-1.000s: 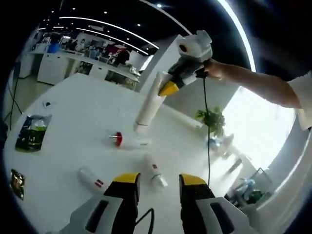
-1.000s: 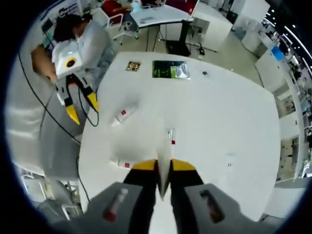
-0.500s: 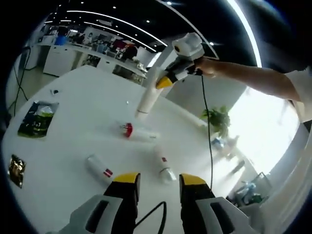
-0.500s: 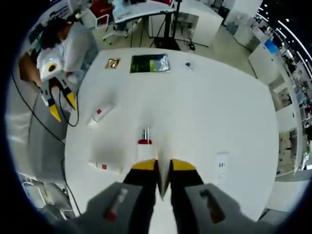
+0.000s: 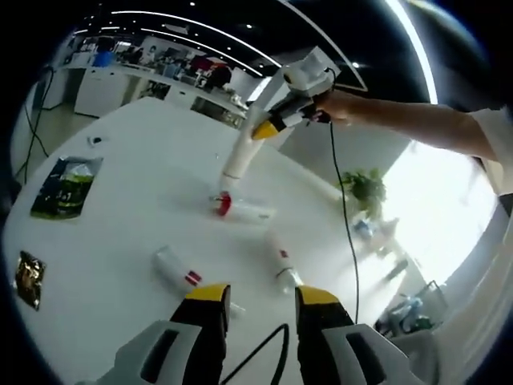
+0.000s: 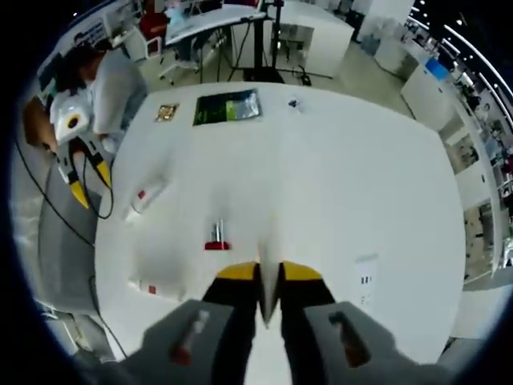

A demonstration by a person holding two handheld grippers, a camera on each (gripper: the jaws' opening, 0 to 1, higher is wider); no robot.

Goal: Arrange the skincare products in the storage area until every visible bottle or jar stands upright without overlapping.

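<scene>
My right gripper (image 6: pixel 268 277) is shut on the flat end of a white tube (image 5: pixel 238 157) and holds it hanging above the white table (image 5: pixel 136 152); it also shows in the left gripper view (image 5: pixel 262 131). Below the tube's lower end lies a red-capped tube (image 5: pixel 240 211) (image 6: pixel 216 235). Two more white products lie flat: a short one with a red label (image 5: pixel 178 266) (image 6: pixel 148 195) and a slim bottle (image 5: pixel 284 265) (image 6: pixel 152 287). My left gripper (image 5: pixel 262 301) is open over the near table edge, also seen in the right gripper view (image 6: pixel 90 186).
A green packet (image 5: pixel 64 186) (image 6: pixel 227 107) and a small gold packet (image 5: pixel 28 281) (image 6: pixel 167 112) lie near one table edge. A socket panel (image 6: pixel 365 281) is set into the tabletop. A person's arm (image 5: pixel 401 128) reaches in. A potted plant (image 5: pixel 365 188) stands beyond the table.
The right gripper has carried the white tube further across the table, so its lower end now hangs close over the red-capped tube. The lying products have stayed put; both cameras shifted.
</scene>
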